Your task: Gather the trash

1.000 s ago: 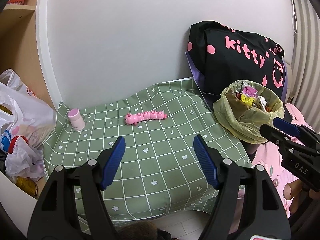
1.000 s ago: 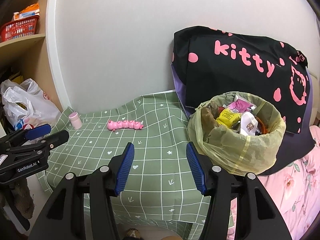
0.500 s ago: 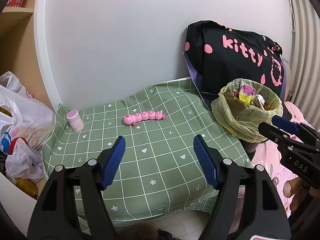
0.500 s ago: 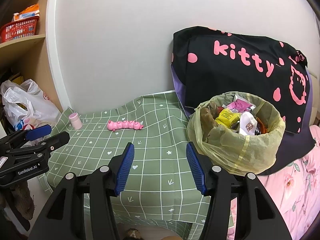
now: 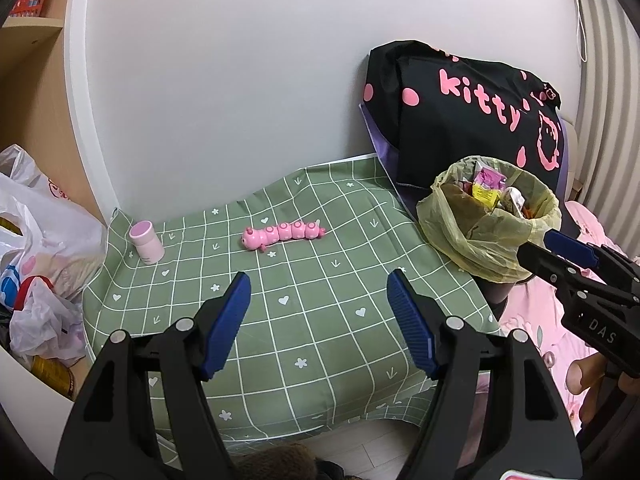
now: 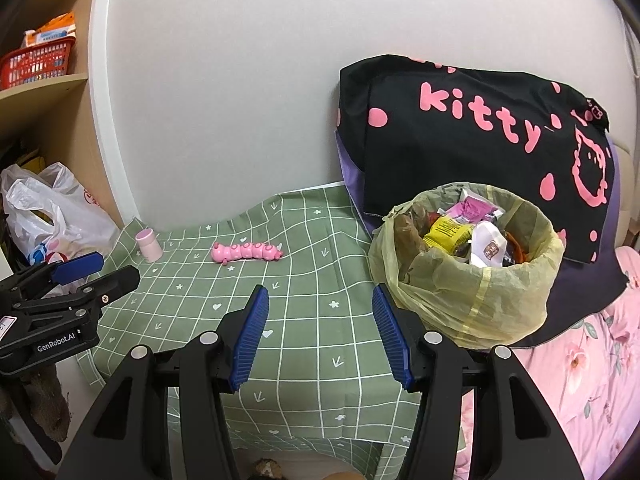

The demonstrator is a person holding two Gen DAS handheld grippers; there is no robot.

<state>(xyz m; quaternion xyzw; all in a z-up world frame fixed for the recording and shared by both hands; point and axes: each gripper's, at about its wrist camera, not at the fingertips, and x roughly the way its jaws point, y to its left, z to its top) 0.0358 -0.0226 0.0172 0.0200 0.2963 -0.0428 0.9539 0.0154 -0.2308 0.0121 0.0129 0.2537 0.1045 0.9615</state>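
Hovering empty: left tool [image 5: 318, 286], right tool [image 6: 316, 300]

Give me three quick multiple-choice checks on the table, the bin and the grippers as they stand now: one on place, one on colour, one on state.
1. Where does the small pink bottle stand?
A. At the cloth's far left corner
B. Inside the bin
C. Beside the black bag

2. What colour is the bin liner?
A. Blue
B. Pale yellow
C. Red

3. How do the two grippers stand?
A. Both shut on wrappers
B. Left open, right shut on the toy
C. Both open, holding nothing

Answers: 1 A, it stands on the green cloth left of the pink caterpillar toy. 2 B, the yellowish plastic folds over the bin's rim. 3 C, the left gripper and right gripper show wide gaps with only cloth behind.
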